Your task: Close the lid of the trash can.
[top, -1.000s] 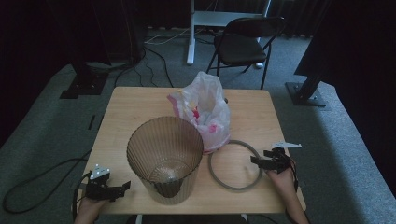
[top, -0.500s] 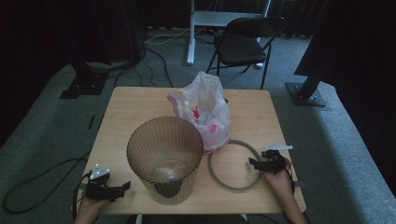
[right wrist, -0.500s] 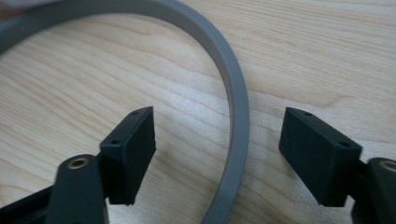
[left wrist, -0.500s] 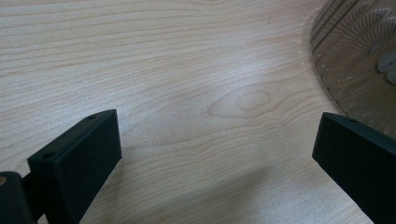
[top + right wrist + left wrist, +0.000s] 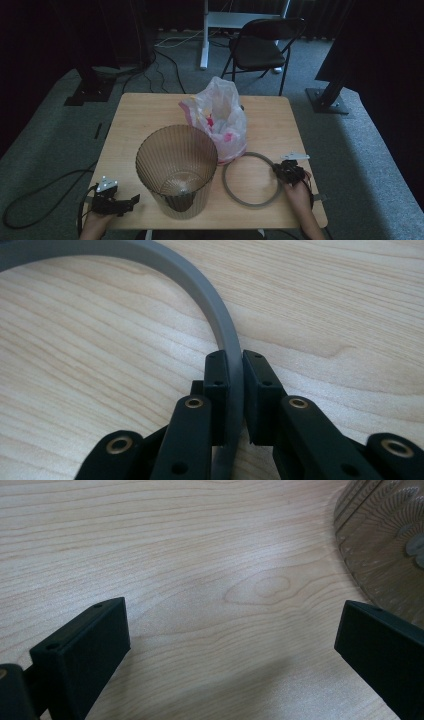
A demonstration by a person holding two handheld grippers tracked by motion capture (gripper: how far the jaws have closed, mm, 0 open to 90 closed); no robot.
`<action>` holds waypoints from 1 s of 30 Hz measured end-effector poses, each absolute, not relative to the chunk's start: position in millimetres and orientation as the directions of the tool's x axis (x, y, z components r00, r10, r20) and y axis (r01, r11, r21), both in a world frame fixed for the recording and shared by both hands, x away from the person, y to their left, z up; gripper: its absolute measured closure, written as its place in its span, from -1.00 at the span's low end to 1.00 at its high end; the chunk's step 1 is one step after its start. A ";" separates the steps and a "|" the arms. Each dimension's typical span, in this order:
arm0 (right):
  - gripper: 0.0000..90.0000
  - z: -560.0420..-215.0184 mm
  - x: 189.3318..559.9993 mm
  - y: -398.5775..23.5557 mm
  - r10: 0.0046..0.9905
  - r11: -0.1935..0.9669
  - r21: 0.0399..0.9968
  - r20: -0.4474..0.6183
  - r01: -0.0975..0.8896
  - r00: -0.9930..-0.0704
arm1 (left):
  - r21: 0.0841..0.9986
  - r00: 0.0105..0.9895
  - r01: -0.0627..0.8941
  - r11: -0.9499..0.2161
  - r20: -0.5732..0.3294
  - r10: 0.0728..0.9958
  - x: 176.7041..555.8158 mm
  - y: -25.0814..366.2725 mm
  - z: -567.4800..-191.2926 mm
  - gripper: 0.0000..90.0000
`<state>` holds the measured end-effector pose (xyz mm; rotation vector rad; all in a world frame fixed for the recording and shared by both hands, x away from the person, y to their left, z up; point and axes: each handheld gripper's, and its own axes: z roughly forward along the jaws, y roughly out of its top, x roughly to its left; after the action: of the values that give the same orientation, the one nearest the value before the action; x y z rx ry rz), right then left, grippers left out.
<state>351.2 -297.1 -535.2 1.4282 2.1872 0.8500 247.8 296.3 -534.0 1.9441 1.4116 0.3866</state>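
Observation:
A thin grey ring (image 5: 224, 179) lies flat on the wooden table (image 5: 140, 115), right of a ribbed translucent brown bin (image 5: 176, 170). My right gripper (image 5: 278, 170) is at the ring's right edge. In the right gripper view its jaws have just been closing, and my right gripper (image 5: 235, 370) now pinches the ring's band (image 5: 200, 285) between its pads. My left gripper (image 5: 134, 200) rests at the table's front left corner, pointing toward the bin. In the left gripper view my left gripper (image 5: 230, 645) is wide open over bare wood, with the bin's base (image 5: 385, 545) at the upper right.
A crumpled clear plastic bag (image 5: 220, 120) with pink and white contents stands behind the bin, touching it. A black folding chair (image 5: 260, 45) and a white desk leg stand beyond the table's far edge. Cables run across the grey floor at left.
My right gripper slid a little left and down onto the ring's right edge and closed on it. The left gripper, bin and bag stayed put.

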 end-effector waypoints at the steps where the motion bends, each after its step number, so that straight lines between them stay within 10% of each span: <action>1: 0.82 -534.3 351.8 -296.6 0.917 0.292 0.667 0.010 0.686 -0.399 | 0.682 0.363 0.712 -0.167 -0.154 0.919 247.8 296.3 -534.0 -0.97; 30: 0.86 -492.5 334.1 -334.2 0.835 0.028 0.692 0.381 0.722 -0.397 | 0.676 0.362 0.717 -0.168 -0.155 0.919 248.3 296.5 -534.7 -0.97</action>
<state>334.1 -334.2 -492.5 1.6450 2.1539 1.3117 248.3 296.5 -534.7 1.9482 1.4172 0.3814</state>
